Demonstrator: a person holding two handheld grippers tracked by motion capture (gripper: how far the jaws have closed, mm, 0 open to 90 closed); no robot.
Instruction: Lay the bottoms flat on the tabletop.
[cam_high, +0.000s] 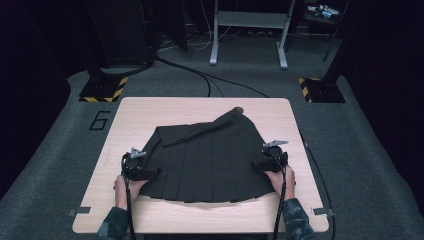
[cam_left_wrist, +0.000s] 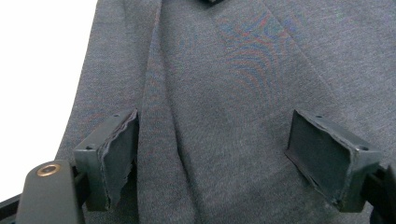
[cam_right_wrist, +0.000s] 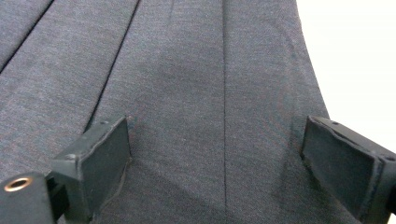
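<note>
A dark pleated skirt (cam_high: 207, 160) lies flat on the middle of the light wooden table (cam_high: 280, 212), fanned out with its wide hem toward the person and its narrow waist end pointing away toward the far edge. The top part looks folded over along a slanting line near the far left. Its pleats run from hem to waist, so the long lines of the cloth go away from the person.

The left gripper (cam_high: 150, 174) sits at the skirt's left side edge and the right gripper (cam_high: 256, 165) at its right side edge, each about level with the other and each equally near its own side. In the left gripper view (cam_left_wrist: 212, 140) the jaws stand spread apart with a raised fold of cloth between them, the pads not pressing on it. In the right gripper view (cam_right_wrist: 217, 158) the jaws are likewise spread over the flat cloth near the skirt's edge, with bare table just beyond. The cloth lies directly under and ahead of both pairs of jaws, so closing would likely pinch each side edge.
</note>
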